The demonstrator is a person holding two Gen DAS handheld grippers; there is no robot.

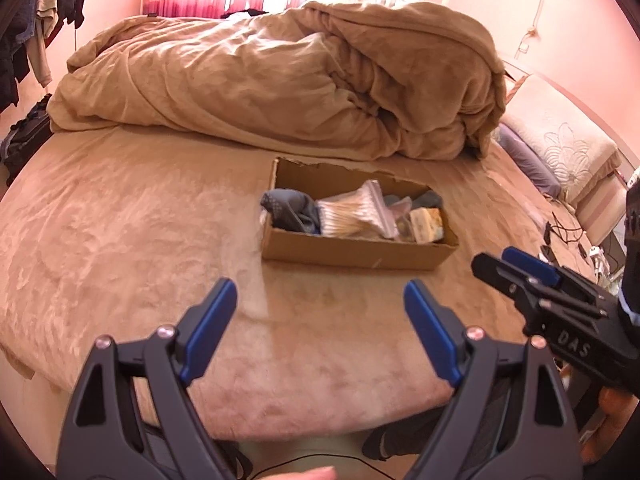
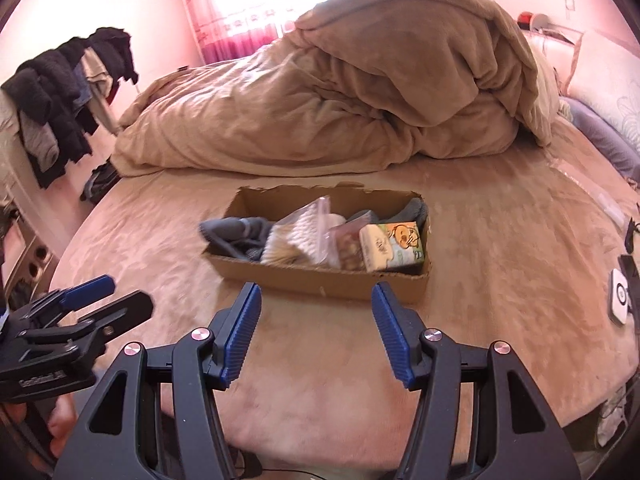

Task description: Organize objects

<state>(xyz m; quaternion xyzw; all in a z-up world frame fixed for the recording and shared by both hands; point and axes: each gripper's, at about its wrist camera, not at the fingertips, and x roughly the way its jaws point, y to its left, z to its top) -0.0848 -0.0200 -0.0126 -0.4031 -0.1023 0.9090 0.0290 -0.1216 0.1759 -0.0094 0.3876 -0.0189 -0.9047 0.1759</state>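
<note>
A shallow cardboard box (image 1: 352,254) (image 2: 320,280) lies on the tan bed cover. It holds grey socks (image 1: 288,208) (image 2: 236,234), a clear zip bag of cotton swabs (image 1: 352,216) (image 2: 300,236), a second small bag (image 2: 348,244) and a tissue pack (image 1: 430,220) (image 2: 394,246). My left gripper (image 1: 320,304) stands open and empty, short of the box's near side. My right gripper (image 2: 316,308) is open too, with nothing between its blue pads, just before the box's front wall. Each gripper shows at the edge of the other's view, the right gripper (image 1: 508,260) and the left gripper (image 2: 120,292).
A bunched tan duvet (image 1: 304,80) (image 2: 360,92) fills the far half of the bed. Pillows (image 1: 560,144) lie at the right. Clothes hang on a rack (image 2: 60,92) at the left. A white device (image 2: 620,296) and cables (image 1: 564,232) sit by the bed's right edge.
</note>
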